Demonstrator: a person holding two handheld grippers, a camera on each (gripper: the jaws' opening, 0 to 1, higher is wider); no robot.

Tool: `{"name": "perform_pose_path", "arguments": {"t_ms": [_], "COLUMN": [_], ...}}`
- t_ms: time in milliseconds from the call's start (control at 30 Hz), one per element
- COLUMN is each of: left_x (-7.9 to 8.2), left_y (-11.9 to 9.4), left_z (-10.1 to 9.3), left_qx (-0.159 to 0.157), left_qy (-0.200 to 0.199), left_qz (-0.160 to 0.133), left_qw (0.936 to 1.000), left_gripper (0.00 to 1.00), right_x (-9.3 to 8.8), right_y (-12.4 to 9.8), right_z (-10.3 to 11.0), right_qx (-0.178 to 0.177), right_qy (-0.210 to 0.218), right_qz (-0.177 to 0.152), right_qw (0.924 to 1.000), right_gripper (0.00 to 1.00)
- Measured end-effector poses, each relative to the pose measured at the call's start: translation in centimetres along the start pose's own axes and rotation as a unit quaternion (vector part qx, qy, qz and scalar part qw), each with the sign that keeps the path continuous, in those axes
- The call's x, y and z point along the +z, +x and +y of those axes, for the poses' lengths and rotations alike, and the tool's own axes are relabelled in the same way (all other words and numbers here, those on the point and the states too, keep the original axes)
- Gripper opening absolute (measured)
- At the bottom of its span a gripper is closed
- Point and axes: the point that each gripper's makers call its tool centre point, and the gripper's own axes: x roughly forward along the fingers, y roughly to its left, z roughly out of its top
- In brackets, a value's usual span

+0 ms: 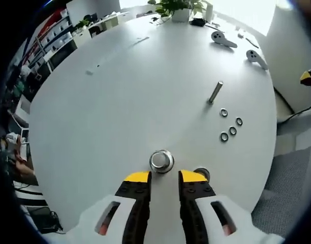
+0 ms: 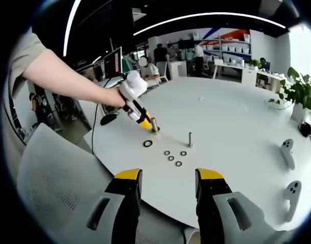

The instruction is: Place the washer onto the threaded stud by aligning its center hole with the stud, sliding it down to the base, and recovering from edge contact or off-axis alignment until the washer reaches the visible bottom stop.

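Washers (image 1: 230,126), 4, lie beside stud (image 1: 215,92).

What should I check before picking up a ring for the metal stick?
1. Threaded stud upright and bare: ok, it stands on the white table with nothing on it.
2. Washers within sight: ok, four small washers lie flat beside the stud; a larger washer lies apart.
3. Right gripper free: ok, open and holding nothing, off the table's near edge.
4. Left gripper free: ok, open, nothing between its tips, just short of a metal cylinder.
5. Washer hole matching the stud: cannot tell, too small to judge.
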Motion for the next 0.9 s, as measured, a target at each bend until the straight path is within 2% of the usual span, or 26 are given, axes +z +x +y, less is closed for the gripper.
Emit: {"name": "perform_pose_path", "arguments": {"t_ms": [467, 667, 900], "left_x": [-1.1, -1.5, -1.0], "left_y": [-0.8, -0.4, -0.5], "left_z": [-1.0, -2.1, -3.7], "left_qx": [-0.001, -0.010, -0.014], "left_qy": [-0.006, 0.001, 0.011], "left_qz": [-0.002, 0.004, 0.002], "left_qw": [1.0000, 0.9999, 0.9998], "left_gripper": [0.25, 0.26, 0.29], "right_x": [-0.2, -0.1, 0.0], "right_y": [0.1, 0.2, 0.2], "right_z": [0.4, 0.6, 0.7], "right_qx": [0.011, 0.016, 0.020], "right_qy": [0.000, -0.004, -0.003], "right_qz": [0.004, 0.002, 0.000], "right_qw": [0.9999, 0.9999, 0.9998], "right_gripper": [0.44, 0.44, 0.44]}}
